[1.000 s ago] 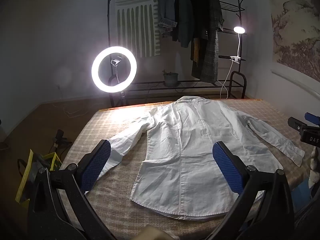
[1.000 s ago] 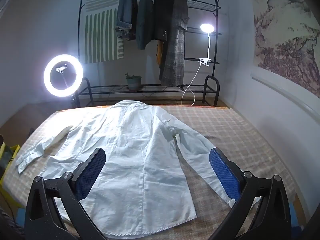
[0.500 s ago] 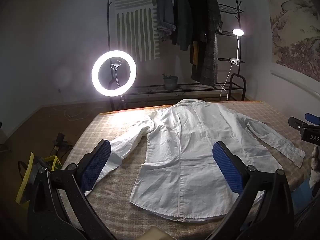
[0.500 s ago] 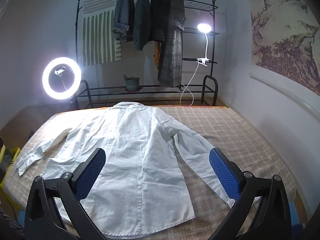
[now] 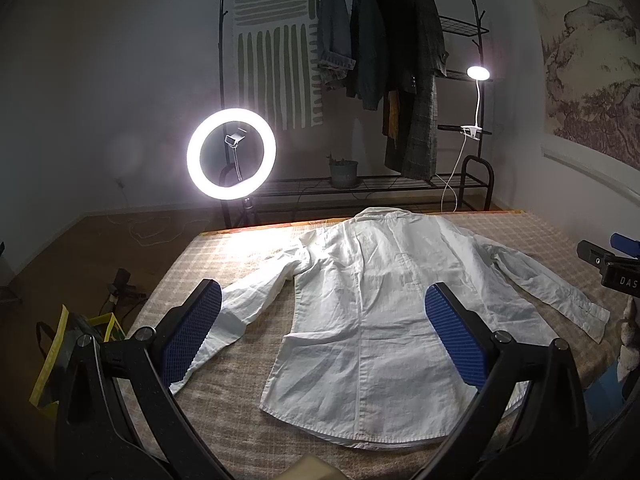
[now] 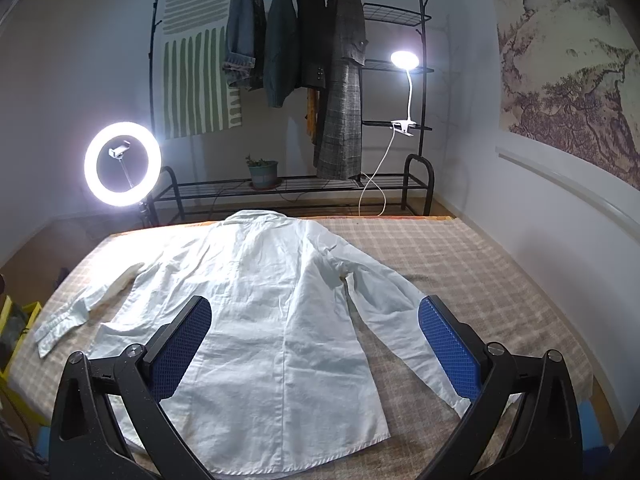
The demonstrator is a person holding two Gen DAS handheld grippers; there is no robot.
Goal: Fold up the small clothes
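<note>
A white long-sleeved shirt (image 5: 372,320) lies flat on the checked table (image 5: 224,264), collar at the far edge, hem towards me, both sleeves spread outward. It also shows in the right wrist view (image 6: 260,312). My left gripper (image 5: 322,334) is open and empty, held above the shirt's hem and left sleeve. My right gripper (image 6: 314,346) is open and empty, held above the shirt's lower body and right sleeve. The right gripper's black body shows at the right edge of the left wrist view (image 5: 612,264).
A lit ring light (image 5: 231,154) stands past the table's far left corner. A black clothes rack (image 6: 300,80) with hanging coats, a clip lamp (image 6: 404,60) and a potted plant (image 6: 262,172) stands behind. A yellow bag (image 5: 60,356) lies on the floor at left.
Both grippers have tilted slightly, so the shirt sits a little lower and farther in each view. The shirt has not moved. Both grippers stay open.
</note>
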